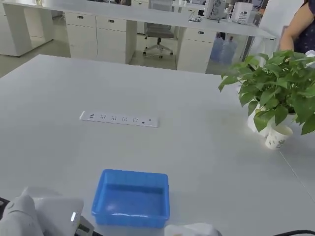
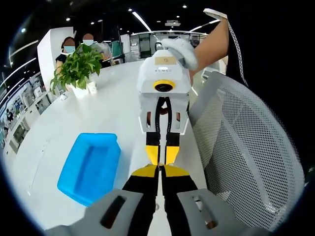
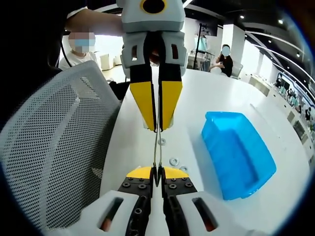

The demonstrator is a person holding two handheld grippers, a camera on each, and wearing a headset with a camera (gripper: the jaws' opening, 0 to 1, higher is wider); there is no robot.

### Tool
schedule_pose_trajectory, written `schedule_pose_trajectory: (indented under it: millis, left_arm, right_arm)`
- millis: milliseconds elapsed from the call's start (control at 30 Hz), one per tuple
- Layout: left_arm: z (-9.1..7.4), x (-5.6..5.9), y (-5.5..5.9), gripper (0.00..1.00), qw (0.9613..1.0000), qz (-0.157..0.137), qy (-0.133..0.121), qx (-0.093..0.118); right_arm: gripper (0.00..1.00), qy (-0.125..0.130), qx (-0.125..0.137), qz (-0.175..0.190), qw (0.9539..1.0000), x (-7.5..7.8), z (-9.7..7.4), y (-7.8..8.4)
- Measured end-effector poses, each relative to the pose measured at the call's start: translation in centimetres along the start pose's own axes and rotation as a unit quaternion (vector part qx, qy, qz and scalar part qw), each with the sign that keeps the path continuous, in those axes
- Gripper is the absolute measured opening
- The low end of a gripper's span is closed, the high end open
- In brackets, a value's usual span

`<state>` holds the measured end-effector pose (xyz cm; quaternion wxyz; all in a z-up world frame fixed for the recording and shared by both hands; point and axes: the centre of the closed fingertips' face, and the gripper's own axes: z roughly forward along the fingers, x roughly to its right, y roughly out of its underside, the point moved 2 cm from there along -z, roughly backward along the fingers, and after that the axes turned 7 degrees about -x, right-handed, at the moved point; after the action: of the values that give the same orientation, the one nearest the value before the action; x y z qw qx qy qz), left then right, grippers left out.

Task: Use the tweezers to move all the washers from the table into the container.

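Right hand-held gripper [image 3: 156,172] is coming up from the bottom of its own view, jaws pinched narrow and gripping the near end of the tweezers [image 3: 157,147]. Left hand-held gripper [image 2: 160,171] is facing it tip to tip; in the right gripper view it is hanging down from the top centre, yellow jaws also clamped narrow on the far end of the tweezers. The tweezers are showing as a thin metal line running between the two sets of jaws, just above the counter [image 3: 197,98].

Three washers [image 3: 173,161] are lying on the counter just right of the tweezers in the right gripper view, one near the upper jaws and two nearer the lower jaws. None looks to be touching the tweezers. The blue container [image 3: 241,152] is sitting to the right of them in that view, apart from the washers; whether anything is lying inside I cannot tell.

In the head view the container is sitting at bottom centre, with a power strip [image 1: 119,119] lying above it at middle left. A plant [image 1: 275,83] and a paper cup [image 1: 278,137] are standing at the right edge. A grey mesh chair [image 3: 59,137] is taking up the left side of the right gripper view. People are sitting in the background of both gripper views.
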<state>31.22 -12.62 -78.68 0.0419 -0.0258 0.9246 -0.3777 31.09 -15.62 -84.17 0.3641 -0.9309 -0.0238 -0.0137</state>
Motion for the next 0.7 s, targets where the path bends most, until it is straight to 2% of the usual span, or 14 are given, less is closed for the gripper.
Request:
schedule_pose_trajectory:
  millis: [300,467,700]
  left_arm:
    - [-0.1,-0.2,-0.7,0.06,0.9994,-0.018,0.001,0.030]
    - [-0.2,-0.4,-1.2,0.07,0.9985,-0.027,0.000,0.048]
    - [0.0,-0.3,-1.4,0.07,0.9984,-0.024,0.001,0.052]
  right_arm:
    - [0.07,0.001,0.018,0.008,0.9998,-0.1,-0.2,-0.3]
    - [0.07,0.002,0.039,0.023,0.9990,0.0,-0.5,-0.8]
    - [0.07,0.005,0.043,0.023,0.9988,0.1,-0.5,-1.0]
